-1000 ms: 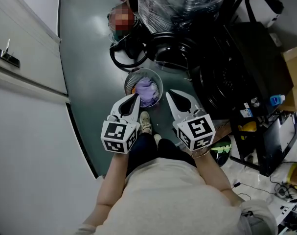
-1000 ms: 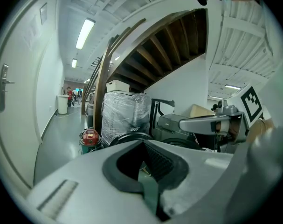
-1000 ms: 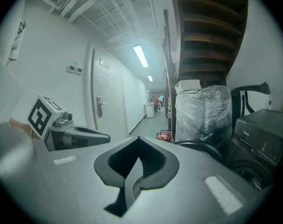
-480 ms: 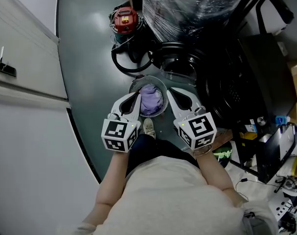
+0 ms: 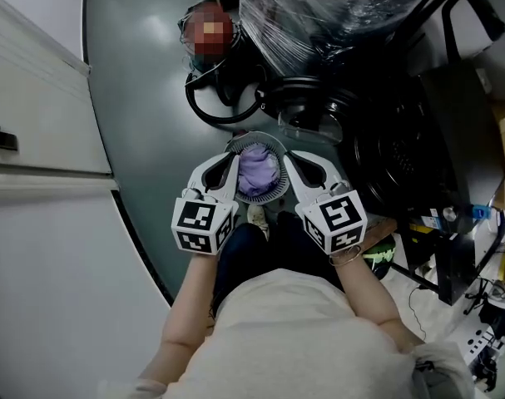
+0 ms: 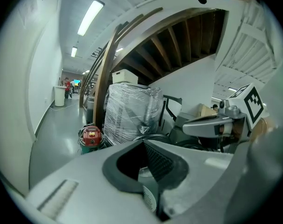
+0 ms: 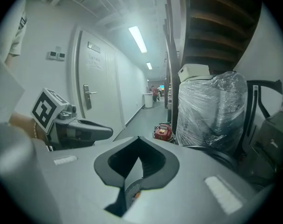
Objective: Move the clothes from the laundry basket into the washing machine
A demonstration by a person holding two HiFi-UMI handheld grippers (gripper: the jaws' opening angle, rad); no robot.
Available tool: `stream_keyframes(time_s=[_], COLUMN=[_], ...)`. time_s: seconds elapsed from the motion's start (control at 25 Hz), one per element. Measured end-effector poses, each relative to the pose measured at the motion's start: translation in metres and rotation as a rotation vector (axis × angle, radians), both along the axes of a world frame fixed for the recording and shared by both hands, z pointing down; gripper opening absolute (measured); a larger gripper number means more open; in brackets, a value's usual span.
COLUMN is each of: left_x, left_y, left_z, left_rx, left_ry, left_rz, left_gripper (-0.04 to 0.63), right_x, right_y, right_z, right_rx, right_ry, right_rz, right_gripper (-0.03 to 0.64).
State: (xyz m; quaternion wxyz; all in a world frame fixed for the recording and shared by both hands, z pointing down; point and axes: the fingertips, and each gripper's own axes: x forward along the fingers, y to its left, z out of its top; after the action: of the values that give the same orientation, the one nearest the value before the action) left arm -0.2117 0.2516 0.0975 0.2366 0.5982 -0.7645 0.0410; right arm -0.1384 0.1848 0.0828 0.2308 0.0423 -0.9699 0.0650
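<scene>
Clothes (image 5: 256,167), purple, fill the laundry basket (image 5: 261,196) at frame centre. My left gripper (image 5: 234,162) and right gripper (image 5: 287,157) flank it, fingers closed, tips meeting.

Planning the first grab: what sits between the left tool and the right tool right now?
In the head view, the laundry basket, with purple clothes inside, sits between the left tool and the right tool.

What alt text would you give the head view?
Seen from above, a person holds the left gripper and right gripper either side of a basket of purple clothes on a grey floor. A plastic-wrapped bundle and dark equipment stand ahead.
</scene>
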Motion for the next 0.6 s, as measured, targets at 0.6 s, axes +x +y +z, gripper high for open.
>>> stream_keyframes(time_s=[0.6], left_x=[-0.012], left_y=[-0.011], left_z=[0.053], left_rx=[-0.051], left_ry=[0.087], left_rz=[-0.074], left_gripper=[0.002], right_x=[-0.030], right_y=[-0.013], right_z=[0.054], right_rx=[-0.058], right_ry=[0.093], right_rz=[-0.100], right_gripper=[0.023])
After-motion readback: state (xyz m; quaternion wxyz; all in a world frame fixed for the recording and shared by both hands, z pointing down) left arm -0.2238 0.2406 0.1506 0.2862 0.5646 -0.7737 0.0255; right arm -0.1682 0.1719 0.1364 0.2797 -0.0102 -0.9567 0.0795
